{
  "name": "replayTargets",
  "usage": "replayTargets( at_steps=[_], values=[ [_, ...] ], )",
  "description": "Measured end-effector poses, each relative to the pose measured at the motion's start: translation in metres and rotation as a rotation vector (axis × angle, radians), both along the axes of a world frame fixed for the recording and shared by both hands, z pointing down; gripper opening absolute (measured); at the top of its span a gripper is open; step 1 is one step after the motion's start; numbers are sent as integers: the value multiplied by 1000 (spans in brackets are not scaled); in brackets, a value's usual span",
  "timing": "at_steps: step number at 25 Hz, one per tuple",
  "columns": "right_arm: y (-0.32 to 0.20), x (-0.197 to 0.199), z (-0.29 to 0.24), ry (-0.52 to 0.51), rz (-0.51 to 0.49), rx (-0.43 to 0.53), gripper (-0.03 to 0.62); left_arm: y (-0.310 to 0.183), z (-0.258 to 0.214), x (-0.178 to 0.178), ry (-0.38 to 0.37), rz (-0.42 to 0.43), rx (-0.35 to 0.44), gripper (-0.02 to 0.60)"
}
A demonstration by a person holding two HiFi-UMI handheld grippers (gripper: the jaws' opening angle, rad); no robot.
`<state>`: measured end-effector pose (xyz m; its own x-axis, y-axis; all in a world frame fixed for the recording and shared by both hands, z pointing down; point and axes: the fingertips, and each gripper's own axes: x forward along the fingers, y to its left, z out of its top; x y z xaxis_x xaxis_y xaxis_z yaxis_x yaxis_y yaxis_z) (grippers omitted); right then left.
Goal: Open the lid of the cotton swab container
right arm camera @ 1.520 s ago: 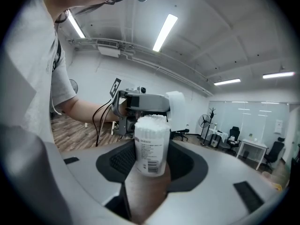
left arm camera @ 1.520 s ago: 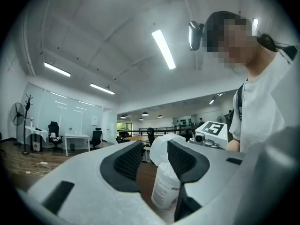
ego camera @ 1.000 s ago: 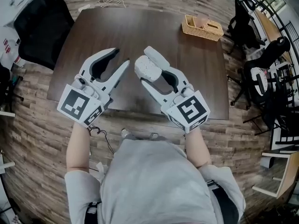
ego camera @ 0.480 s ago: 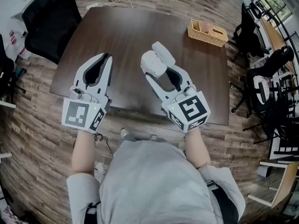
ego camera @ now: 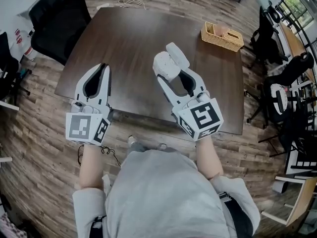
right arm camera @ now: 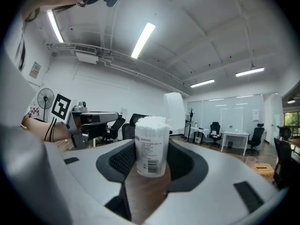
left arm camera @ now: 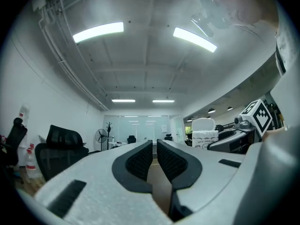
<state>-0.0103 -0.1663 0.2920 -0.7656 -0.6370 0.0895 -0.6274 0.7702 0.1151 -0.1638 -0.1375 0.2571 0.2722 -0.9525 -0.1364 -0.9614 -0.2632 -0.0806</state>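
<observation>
Right now the person is holding the cotton swab container [right arm camera: 151,144] up above the near part of the table [ego camera: 133,38], so the step in hand is probably getting set to take the lid off.

The right gripper [ego camera: 169,62] is grasping the container by its sides. Its jaws are standing wide, the pads are pressing on the label on either side, and the container is sitting upright between them. White cotton tips are showing at the top. Whether a clear lid is covering them I cannot tell.

The left gripper [ego camera: 102,68] is hovering to the side, well apart from the container. Its jaws are clenched almost together, with only a thin slit showing between the pads and nothing in it.

As things are standing, the left gripper is not placed to work on the lid. The next move seems to call for it to spread its jaws, come across to the top of the container and pinch the lid's rim. Meanwhile the right gripper needs to be holding the body firm and upright so the swabs are not spilling.
</observation>
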Motion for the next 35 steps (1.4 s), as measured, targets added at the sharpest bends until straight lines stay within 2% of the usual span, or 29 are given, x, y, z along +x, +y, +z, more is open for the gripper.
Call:
replayTargets(
  at_steps=[15, 35],
  values=[
    [18, 33, -8, -43, 17, 26, 195, 46, 13, 8, 35, -136, -10, 34],
    [41, 61, -15, -72, 16, 58, 195, 88, 12, 28, 48, -223, 14, 34]
  ],
)
